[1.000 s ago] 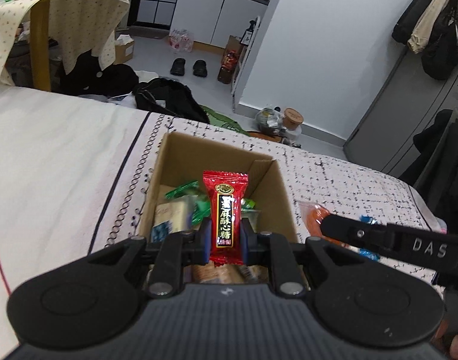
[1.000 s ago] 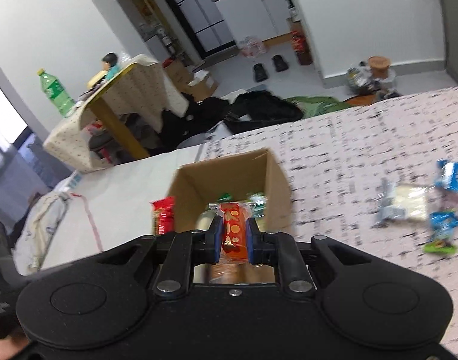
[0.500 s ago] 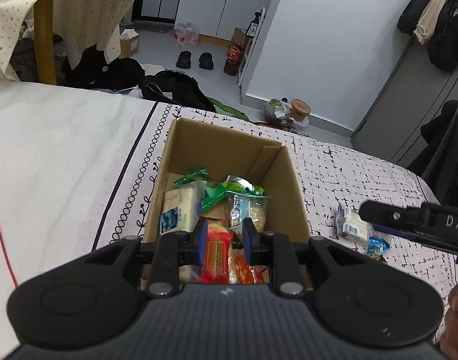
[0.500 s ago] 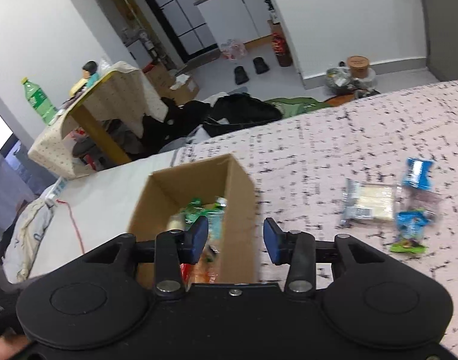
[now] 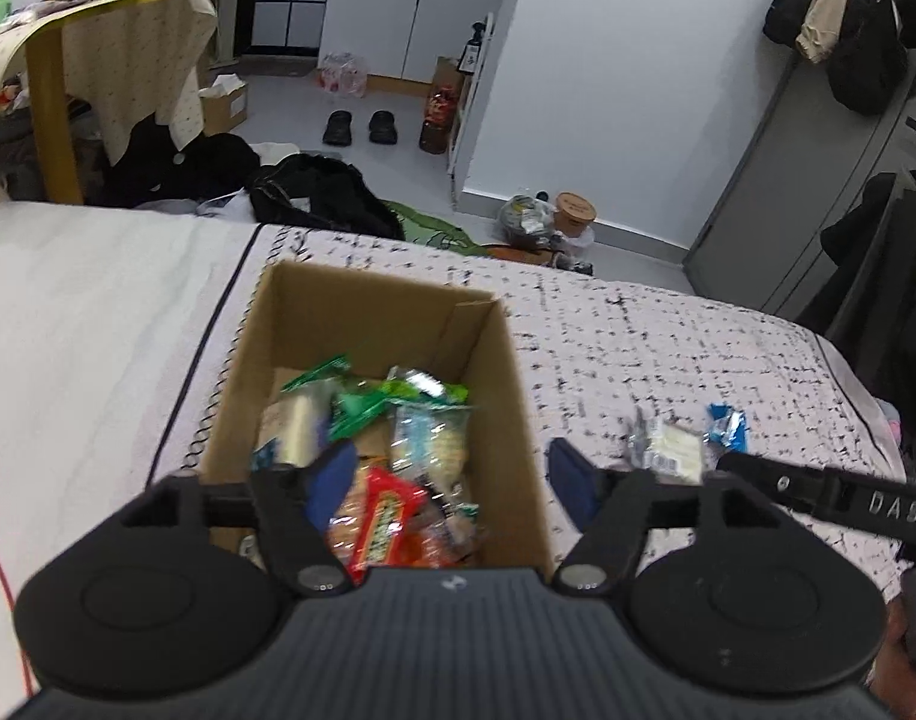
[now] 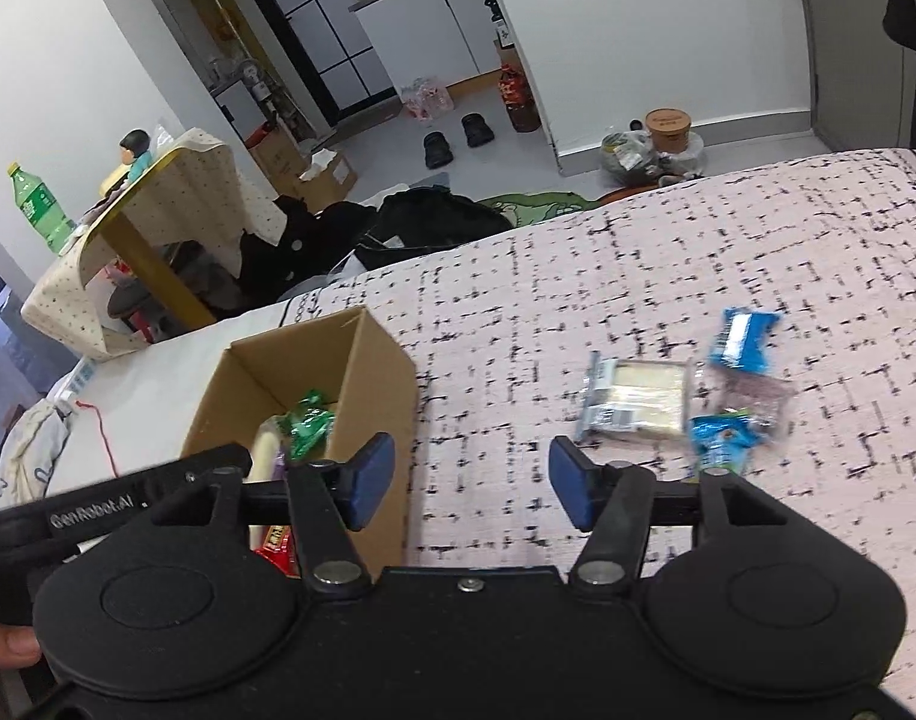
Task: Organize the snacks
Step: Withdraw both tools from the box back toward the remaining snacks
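Matt cardboard box (image 5: 506, 372), glossy wrappers (image 5: 386, 516)

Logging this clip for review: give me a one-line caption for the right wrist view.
Right gripper open and empty over the patterned cloth, box at left, loose snacks ahead.

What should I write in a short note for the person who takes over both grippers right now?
Left gripper: open, empty, jaws just opened, above the brown cardboard box.
Right gripper: open, empty, jaws just opened, over the speckled pink cover beside the box.
Done: many wrapped snacks lie in the box, a red candy packet on top.
Left: clear pale cracker pack, two blue wrappers and one blurred clear packet, all loose on the cover.
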The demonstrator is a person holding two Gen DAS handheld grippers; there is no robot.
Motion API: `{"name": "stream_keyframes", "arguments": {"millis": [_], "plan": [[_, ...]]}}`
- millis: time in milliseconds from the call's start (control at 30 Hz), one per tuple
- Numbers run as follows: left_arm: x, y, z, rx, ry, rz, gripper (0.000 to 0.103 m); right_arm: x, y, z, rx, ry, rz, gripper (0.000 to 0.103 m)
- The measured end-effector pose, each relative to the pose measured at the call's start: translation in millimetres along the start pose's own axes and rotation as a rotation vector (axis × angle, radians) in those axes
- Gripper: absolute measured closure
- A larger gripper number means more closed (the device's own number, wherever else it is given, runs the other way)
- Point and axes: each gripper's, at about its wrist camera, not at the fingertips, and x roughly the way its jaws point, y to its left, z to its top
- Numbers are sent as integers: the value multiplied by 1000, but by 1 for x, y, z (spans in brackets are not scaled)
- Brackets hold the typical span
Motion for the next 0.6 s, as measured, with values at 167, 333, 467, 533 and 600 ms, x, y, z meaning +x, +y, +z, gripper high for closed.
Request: {"name": "stream_keyframes", "arguments": {"millis": [167,333,467,533,600], "plan": [[5,-24,8,17,-13,-8,19,-8,-16,5,3,-8,-10,34],[8,-45,9,46,-38,-25,6,-18,-31,9,2,-36,-34,20],[12,-58,7,53,-30,-54,0,-24,-41,12,2,-49,-46,14],[14,-64,6,67,-30,-62,0,-28,-46,13,5,-55,-58,14],[15,-72,8,96,-36,-60,0,-30,-50,14,-1,-60,-75,13]]}}
